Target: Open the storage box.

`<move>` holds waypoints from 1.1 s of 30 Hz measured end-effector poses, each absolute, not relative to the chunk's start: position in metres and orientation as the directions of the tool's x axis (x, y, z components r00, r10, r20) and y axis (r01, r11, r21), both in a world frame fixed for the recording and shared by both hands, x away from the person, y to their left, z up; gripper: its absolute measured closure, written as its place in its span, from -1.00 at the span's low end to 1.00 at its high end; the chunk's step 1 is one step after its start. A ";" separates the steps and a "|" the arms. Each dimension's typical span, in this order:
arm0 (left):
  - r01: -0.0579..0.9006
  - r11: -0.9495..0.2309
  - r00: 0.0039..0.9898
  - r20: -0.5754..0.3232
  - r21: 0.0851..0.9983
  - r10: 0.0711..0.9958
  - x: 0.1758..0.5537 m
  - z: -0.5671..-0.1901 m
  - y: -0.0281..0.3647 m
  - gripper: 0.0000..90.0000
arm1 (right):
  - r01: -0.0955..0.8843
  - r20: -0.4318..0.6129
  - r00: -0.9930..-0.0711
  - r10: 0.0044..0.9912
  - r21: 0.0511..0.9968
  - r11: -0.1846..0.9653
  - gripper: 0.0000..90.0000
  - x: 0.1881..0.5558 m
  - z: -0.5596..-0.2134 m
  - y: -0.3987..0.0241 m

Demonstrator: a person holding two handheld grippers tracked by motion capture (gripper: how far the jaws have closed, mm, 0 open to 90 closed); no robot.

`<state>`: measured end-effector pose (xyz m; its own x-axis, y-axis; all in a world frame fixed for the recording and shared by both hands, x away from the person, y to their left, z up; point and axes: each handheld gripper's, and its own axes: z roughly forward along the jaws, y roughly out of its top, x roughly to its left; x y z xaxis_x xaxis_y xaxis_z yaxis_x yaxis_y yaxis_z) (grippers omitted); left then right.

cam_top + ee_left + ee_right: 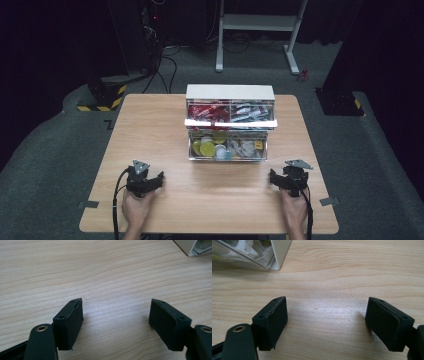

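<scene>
Both grippers parked on the tabletop (150, 125), jaws spread wide, holding nothing
One two-drawer organizer (230, 122); contents too small to make out, left gripper (159, 179) and right gripper (273, 176) flanking it.

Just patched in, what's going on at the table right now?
Nothing is being handled at the moment. A person holds the left gripper and the right gripper low over the wooden table, one at each near side, both open with only bare wood between their fingers. Between and beyond them stands a small clear drawer unit with a white top. Its upper drawer holds red and silver packets, and its lower drawer is stocked with round yellow and white pieces. Neither gripper touches it.
</scene>
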<state>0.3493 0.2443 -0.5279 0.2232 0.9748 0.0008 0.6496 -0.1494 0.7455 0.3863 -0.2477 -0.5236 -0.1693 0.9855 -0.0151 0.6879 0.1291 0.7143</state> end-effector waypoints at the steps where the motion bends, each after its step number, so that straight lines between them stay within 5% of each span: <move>1: 0.649 -0.150 0.223 0.001 0.746 0.975 0.349 -0.528 0.244 -0.38 | 0.687 -0.018 -0.171 0.985 0.714 0.132 -0.62 0.386 -0.524 -0.248; 26: 0.649 -0.147 0.223 -0.002 0.747 0.975 0.350 -0.528 0.244 -0.39 | 0.696 -0.018 -0.132 0.991 0.710 0.106 -0.69 0.383 -0.524 -0.248; 33: 0.649 -0.146 0.222 -0.003 0.746 0.975 0.350 -0.528 0.244 -0.39 | 0.681 -0.018 -0.185 0.983 0.718 0.141 -0.53 0.378 -0.523 -0.246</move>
<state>0.3498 0.2440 -0.5282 0.2223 0.9750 -0.0029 0.6493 -0.1458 0.7464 0.3783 -0.2458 -0.5229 -0.1851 0.9826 -0.0177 0.6812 0.1412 0.7184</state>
